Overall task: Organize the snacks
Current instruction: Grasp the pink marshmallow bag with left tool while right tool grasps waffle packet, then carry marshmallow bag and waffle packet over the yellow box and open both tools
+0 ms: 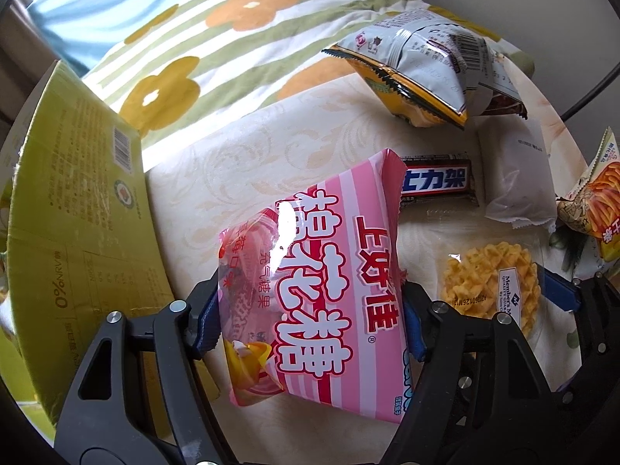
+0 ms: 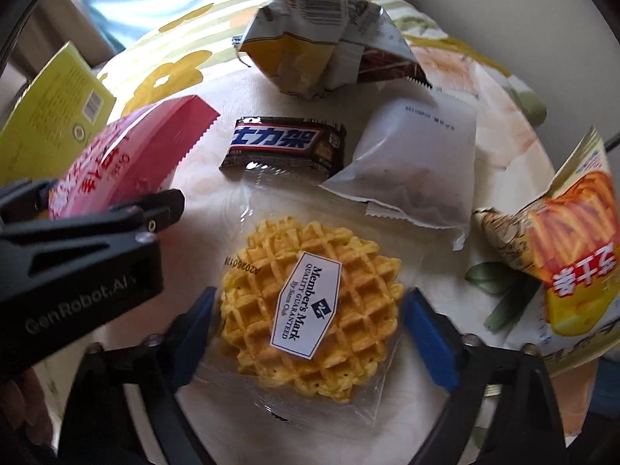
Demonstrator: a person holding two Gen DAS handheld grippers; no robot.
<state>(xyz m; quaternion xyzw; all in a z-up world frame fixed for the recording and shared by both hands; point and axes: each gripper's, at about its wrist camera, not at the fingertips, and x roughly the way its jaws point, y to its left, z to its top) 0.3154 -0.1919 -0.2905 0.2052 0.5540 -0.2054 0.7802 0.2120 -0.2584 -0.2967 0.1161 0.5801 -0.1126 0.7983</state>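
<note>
My left gripper is shut on a pink marshmallow bag and holds it above the table, next to a green cardboard box on the left. The pink bag also shows in the right wrist view, with the left gripper's black body below it. My right gripper is open, its blue fingers on either side of a clear-wrapped waffle lying on the table. The waffle also shows in the left wrist view.
On the cream tablecloth lie a dark chocolate bar, a white pouch, a silver and yellow chip bag and an orange fries bag. The green box stands at the left.
</note>
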